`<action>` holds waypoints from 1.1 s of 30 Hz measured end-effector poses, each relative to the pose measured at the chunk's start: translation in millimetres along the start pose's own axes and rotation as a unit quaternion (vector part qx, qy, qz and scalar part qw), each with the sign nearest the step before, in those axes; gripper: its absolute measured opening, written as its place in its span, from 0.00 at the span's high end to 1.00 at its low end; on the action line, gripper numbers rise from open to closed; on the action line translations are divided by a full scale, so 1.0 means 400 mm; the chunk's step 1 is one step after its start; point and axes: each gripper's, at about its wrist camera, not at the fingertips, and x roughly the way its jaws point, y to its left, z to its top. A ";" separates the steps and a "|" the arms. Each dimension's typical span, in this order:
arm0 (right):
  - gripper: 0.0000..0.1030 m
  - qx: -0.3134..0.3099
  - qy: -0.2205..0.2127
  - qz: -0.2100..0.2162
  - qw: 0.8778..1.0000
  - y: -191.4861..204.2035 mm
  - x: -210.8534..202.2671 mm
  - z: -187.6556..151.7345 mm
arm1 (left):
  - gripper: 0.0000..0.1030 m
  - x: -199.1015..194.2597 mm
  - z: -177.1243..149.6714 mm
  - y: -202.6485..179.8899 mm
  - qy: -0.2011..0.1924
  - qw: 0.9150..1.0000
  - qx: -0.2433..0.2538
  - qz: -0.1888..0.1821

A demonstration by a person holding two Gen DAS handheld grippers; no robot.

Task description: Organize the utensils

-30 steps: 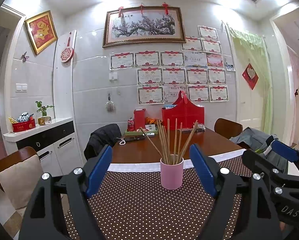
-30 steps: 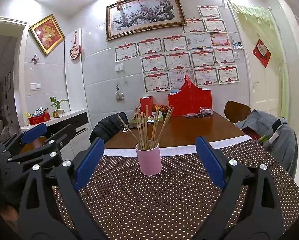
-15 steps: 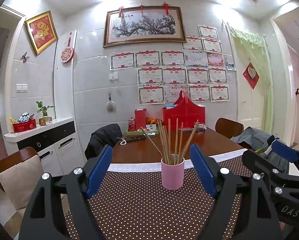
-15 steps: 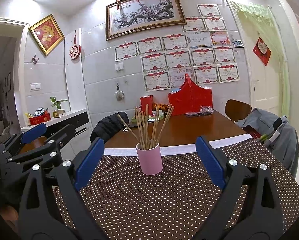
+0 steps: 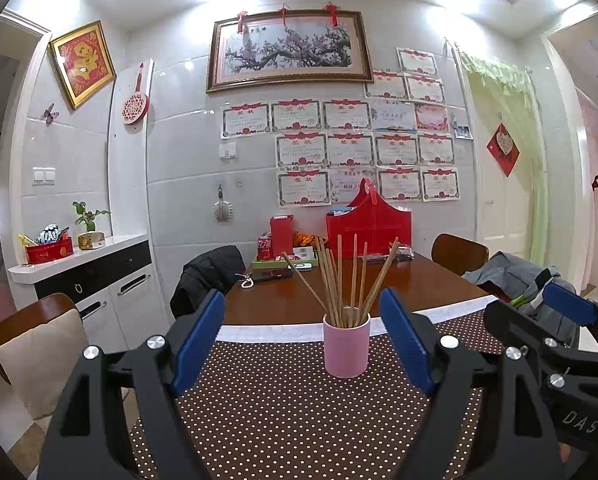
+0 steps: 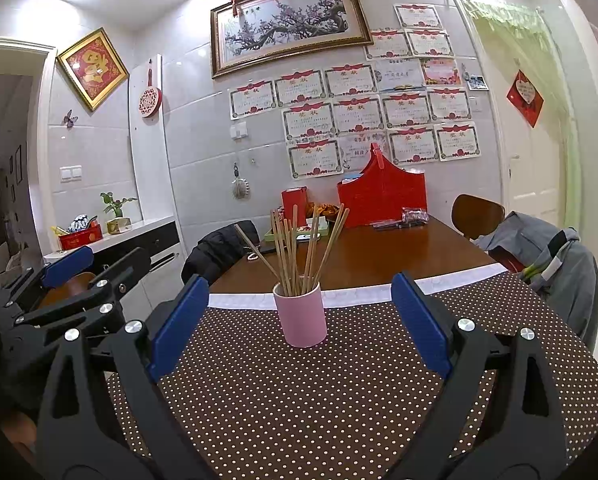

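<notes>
A pink cup (image 5: 346, 346) of wooden chopsticks (image 5: 341, 280) stands upright on the dotted cloth (image 5: 283, 420) covering the near end of the tabletop (image 5: 411, 284), toward the cloth's far edge. It sits straight ahead of both grippers, apart from each, the sticks' long axes near vertical and fanning outward. The left gripper (image 5: 301, 344) and right gripper (image 6: 299, 324) both hover level, side by side, fingers spread wide and empty. Neither looks clearly nearer.

Upright pink cup (image 5: 346, 346) of splayed chopsticks (image 5: 341, 278)
</notes>
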 end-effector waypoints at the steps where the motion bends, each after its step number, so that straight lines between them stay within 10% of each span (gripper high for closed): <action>1: 0.12 0.000 0.000 0.000 1.000 0.000 0.000 0.000 | 0.24 0.000 0.000 0.001 0.000 1.000 0.000 0.000; 33: 0.12 0.006 0.010 0.001 1.000 0.003 0.016 -0.024 | 0.24 0.018 -0.019 0.011 0.008 1.000 0.002 0.002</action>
